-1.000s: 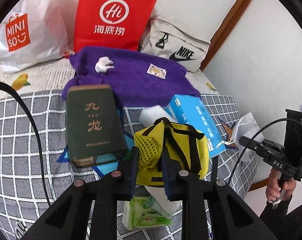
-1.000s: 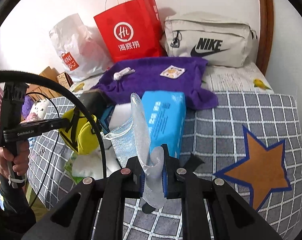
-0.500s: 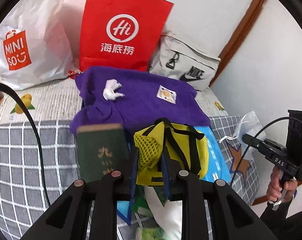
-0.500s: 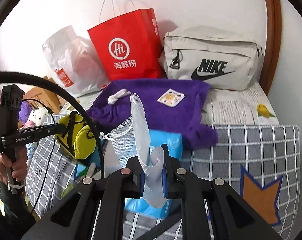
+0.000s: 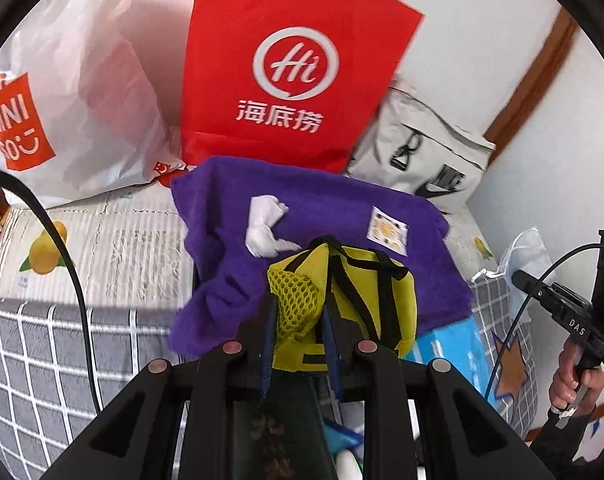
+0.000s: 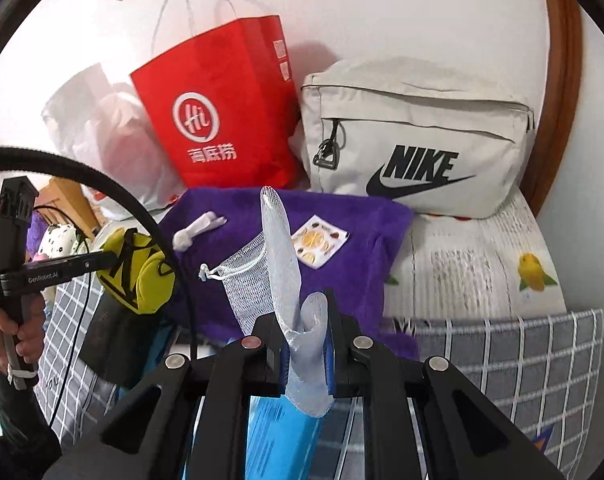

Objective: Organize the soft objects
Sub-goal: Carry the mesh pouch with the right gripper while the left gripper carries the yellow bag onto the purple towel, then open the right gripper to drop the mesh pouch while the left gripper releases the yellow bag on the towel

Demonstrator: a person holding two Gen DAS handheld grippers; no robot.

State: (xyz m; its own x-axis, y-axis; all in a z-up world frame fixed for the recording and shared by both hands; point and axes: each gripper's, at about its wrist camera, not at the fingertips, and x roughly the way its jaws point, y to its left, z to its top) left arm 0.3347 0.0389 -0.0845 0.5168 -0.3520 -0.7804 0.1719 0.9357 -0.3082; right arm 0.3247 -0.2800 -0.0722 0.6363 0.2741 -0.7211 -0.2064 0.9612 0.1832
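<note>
A: Left wrist view, left to right. White Miniso bag (image 5: 62,120), logo cut by the lens edge. Red paper bag (image 5: 290,68) beside it, top cropped. Purple towel (image 5: 230,216) in front, with a white wad (image 5: 264,228) and a small printed packet (image 5: 387,231) lying on it.

B: Left gripper (image 5: 298,336)?

A: Clamped on the yellow mesh pouch (image 5: 366,292), held up in front of the towel. Pouch hides part of the towel. Under the fingers a dark green book (image 5: 278,432), lettering blurred. Blue pack (image 5: 458,352) only partly visible. Far right, a hand (image 5: 574,380) on the other tool's grip.

B: Nike bag?

A: Grey one (image 5: 418,156), smeared here, clear in the right wrist view (image 6: 414,136).

B: Right view then.

A: A hand (image 6: 6,328) with the left tool at the far left; the pouch (image 6: 136,276) hangs from it, the jaws themselves hidden. Red bag (image 6: 222,112), towel (image 6: 354,248), packet (image 6: 320,246). Right gripper (image 6: 306,340) pinched tight on the white mesh net bag (image 6: 280,248), held above the towel, its drawstring end out to the left. Blue pack (image 6: 278,436) under the fingers, mostly covered. Checked blanket (image 6: 522,360) right, orange star cut off at the bottom edge.
</note>
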